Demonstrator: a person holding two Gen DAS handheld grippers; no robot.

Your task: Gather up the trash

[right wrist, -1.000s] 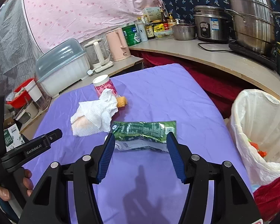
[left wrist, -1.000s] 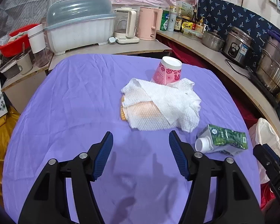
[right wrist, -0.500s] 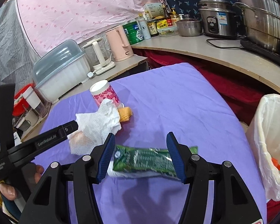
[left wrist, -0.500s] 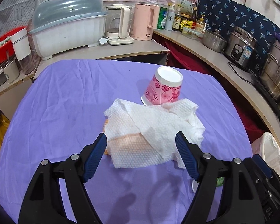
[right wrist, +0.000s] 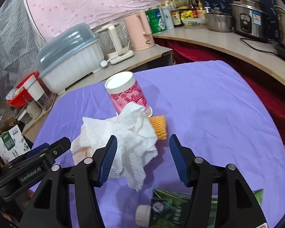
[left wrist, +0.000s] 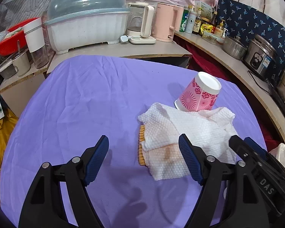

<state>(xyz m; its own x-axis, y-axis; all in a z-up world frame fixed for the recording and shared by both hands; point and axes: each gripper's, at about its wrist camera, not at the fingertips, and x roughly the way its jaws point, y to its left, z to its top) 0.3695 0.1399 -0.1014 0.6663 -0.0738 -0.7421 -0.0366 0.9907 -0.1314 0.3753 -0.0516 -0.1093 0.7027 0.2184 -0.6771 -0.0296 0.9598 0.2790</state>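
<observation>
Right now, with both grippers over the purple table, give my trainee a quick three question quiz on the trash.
1. True or false: the pink cup stands upside down.
2. Which item lies nearest the right gripper's camera, under its fingers? A) green carton B) cup C) kettle
3. Fill in: the orange wafers are partly covered by the white ____.

Key
1. True; its rim is on the cloth.
2. A.
3. Paper towel. The left gripper is open with the towel's near edge between its fingers, untouched.
</observation>
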